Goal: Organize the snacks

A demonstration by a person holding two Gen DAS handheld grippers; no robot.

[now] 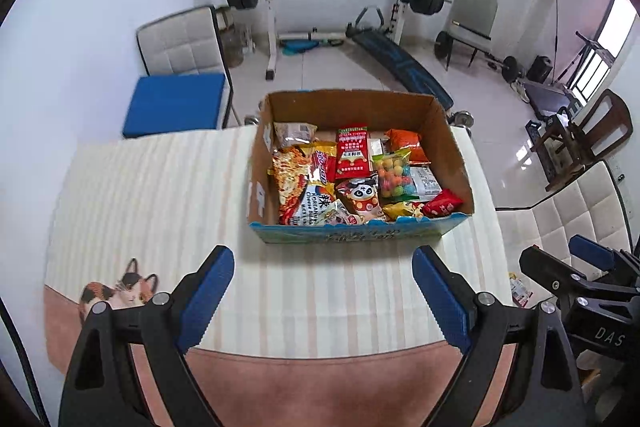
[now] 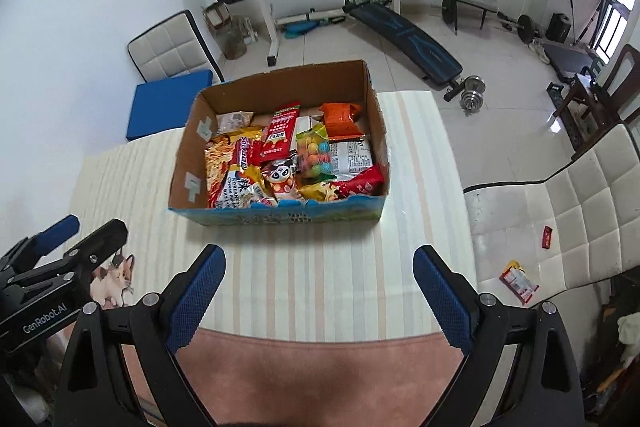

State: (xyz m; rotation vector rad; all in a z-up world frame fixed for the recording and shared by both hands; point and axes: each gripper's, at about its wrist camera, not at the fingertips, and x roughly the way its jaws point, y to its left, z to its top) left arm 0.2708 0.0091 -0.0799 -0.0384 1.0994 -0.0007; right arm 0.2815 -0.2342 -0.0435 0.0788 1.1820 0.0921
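My left gripper (image 1: 323, 301) and right gripper (image 2: 319, 297) gape empty above the table (image 1: 160, 179), well short of the snack-filled cardboard box (image 1: 456, 155).

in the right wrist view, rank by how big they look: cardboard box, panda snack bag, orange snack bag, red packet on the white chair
1. cardboard box
2. panda snack bag and orange snack bag: too alike to rank
3. red packet

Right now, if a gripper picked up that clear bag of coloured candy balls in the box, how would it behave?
The candy bag would probably sag and shift, since the loose round balls show through thin clear film. That glossy film may be slippery. It likely feels heavier than the puffy orange packet beside it.
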